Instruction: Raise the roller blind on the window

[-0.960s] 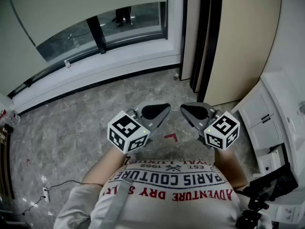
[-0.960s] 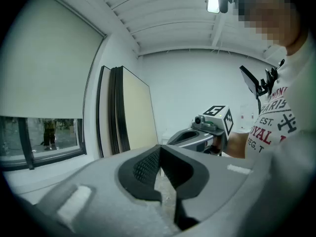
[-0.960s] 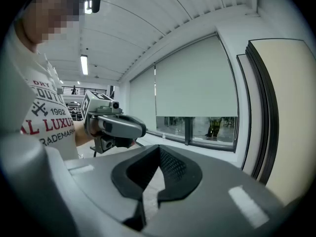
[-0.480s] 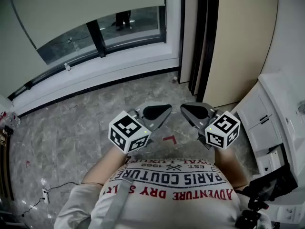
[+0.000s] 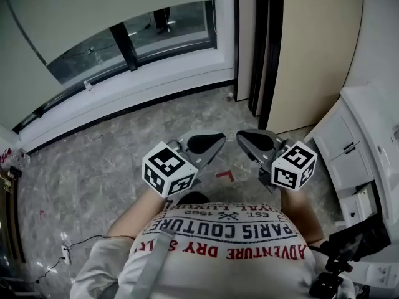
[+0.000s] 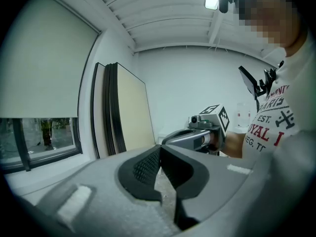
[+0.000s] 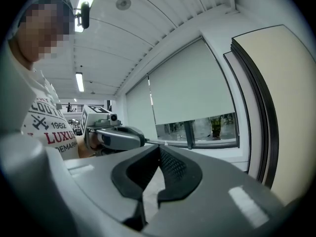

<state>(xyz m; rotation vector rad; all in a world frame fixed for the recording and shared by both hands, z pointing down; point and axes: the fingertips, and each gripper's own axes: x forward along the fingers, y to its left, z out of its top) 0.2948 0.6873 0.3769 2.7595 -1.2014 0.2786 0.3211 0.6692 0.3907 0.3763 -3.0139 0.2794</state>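
The pale roller blind (image 5: pixel 112 5) hangs low over the window and leaves only a strip of glass (image 5: pixel 156 33) bare above the sill. It also shows in the left gripper view as blind (image 6: pixel 49 68) and in the right gripper view as blind (image 7: pixel 192 83). My left gripper (image 5: pixel 215 141) and right gripper (image 5: pixel 244 136) are held side by side in front of my body, a good way back from the window. Their tips lean toward each other. Both are shut with nothing between the pads, as seen at the left gripper (image 6: pixel 159 149) and the right gripper (image 7: pixel 159 149).
A white sill (image 5: pixel 124 95) runs under the window. Tall beige panels with dark edges (image 5: pixel 312 55) stand at the right, and a white cabinet (image 5: pixel 368 142) beside them. A red mark (image 5: pixel 224 177) is on the marble floor, with a cable and power strip (image 5: pixel 65 251) at the lower left.
Almost nothing has changed. The head view has shifted slightly, and both grippers stay shut in the same place in front of my body.
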